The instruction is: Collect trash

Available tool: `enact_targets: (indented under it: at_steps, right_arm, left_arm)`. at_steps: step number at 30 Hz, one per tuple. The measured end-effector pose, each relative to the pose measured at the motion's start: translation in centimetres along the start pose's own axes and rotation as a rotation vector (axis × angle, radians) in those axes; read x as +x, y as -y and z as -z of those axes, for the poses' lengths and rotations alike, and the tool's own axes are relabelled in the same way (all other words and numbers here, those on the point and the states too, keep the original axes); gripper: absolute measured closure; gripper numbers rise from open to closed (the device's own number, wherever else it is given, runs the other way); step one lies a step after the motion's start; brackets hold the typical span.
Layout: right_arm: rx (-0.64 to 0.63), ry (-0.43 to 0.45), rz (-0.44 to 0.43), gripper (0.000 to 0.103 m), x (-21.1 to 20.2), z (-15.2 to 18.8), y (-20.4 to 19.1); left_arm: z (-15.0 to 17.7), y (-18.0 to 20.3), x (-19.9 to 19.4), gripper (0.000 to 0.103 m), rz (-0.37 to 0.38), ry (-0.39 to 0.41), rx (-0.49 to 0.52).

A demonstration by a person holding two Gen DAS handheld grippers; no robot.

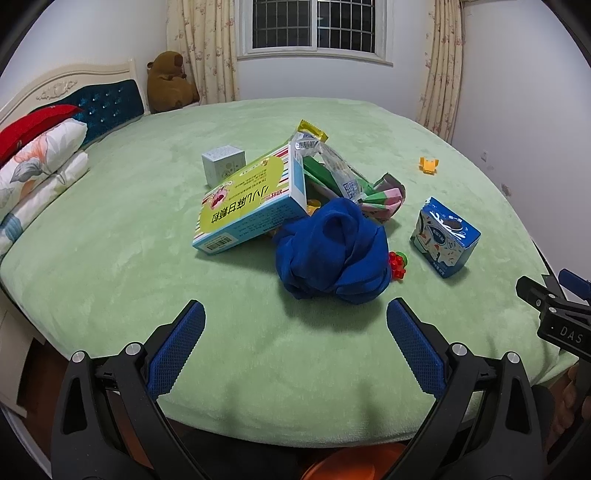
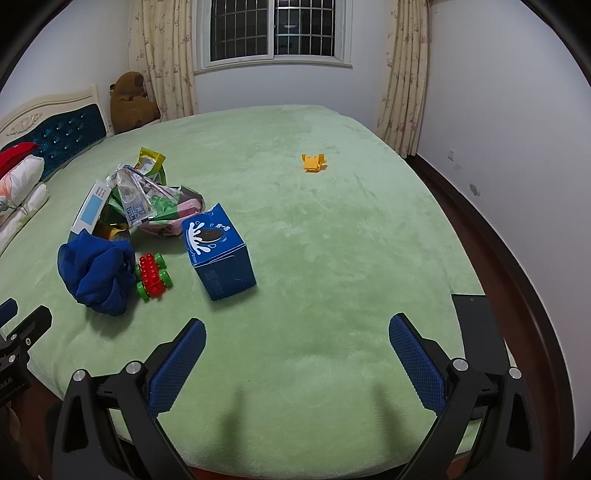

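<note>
left gripper (image 1: 295, 314) low over near edge of green bed cover (image 1: 147, 258), blue-padded fingers (image 1: 177, 350) spread wide, nothing between. right gripper (image 2: 297, 328) same: fingers (image 2: 413, 358) wide apart, empty, over bare green cover near foot of bed. orange rim of something (image 1: 354, 461) just below bed edge in left view, probably a bin or basin, too cropped to tell.

just ahead of left gripper: crumpled blue cloth (image 1: 332, 254). red and green toy car (image 2: 151, 275) tucked at its right side, touching or nearly. blue cookie box (image 2: 218, 251) just right of toy, apart from cloth, on its side.

behind cloth, trash pile: large medicine box (image 1: 251, 199) tilted, propped on pile, barcode end down toward camera. clear plastic wrapper (image 1: 336, 166) draped over top, green and pink packaging (image 1: 384, 197) under and right of it, yellow wrapper (image 1: 314, 131) sticking up at back. small pale carton (image 1: 223, 164) behind medicine box, upright.

orange toy (image 2: 314, 161) alone farther out, well apart from pile, toward right.

far: pillows (image 1: 40, 158) and red cushion (image 1: 33, 123) at headboard (image 1: 110, 98) on left, brown plush toy (image 1: 170, 83) in corner, curtains (image 1: 203, 48), barred window (image 1: 314, 24).
</note>
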State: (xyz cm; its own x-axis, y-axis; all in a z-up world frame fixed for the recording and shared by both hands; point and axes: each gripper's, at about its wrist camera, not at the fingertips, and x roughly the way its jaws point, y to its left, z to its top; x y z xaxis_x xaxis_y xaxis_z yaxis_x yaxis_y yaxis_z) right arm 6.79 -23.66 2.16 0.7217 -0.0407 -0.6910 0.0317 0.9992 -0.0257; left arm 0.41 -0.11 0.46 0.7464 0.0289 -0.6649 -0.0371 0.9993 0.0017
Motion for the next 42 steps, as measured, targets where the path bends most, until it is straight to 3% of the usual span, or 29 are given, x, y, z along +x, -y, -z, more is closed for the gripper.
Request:
enact_targets:
  at_steps: [14, 23, 42]
  right_arm:
    - [-0.003, -0.018, -0.007, 0.005, 1.1, 0.4, 0.0]
    - [-0.002, -0.029, -0.004, 0.005, 1.6, 0.5, 0.1]
    - [0.011, -0.035, -0.010, 0.005, 2.0, 0.4, 0.5]
  left_arm:
    - [-0.5, -1.1, 0.7, 0.007, 0.000, -0.005, -0.021]
    - [-2.1, -0.4, 0.3, 0.007, -0.006, 0.031, 0.004]
    - [-2.3, 0.4, 0.7, 0.007, -0.008, 0.021, 0.018]
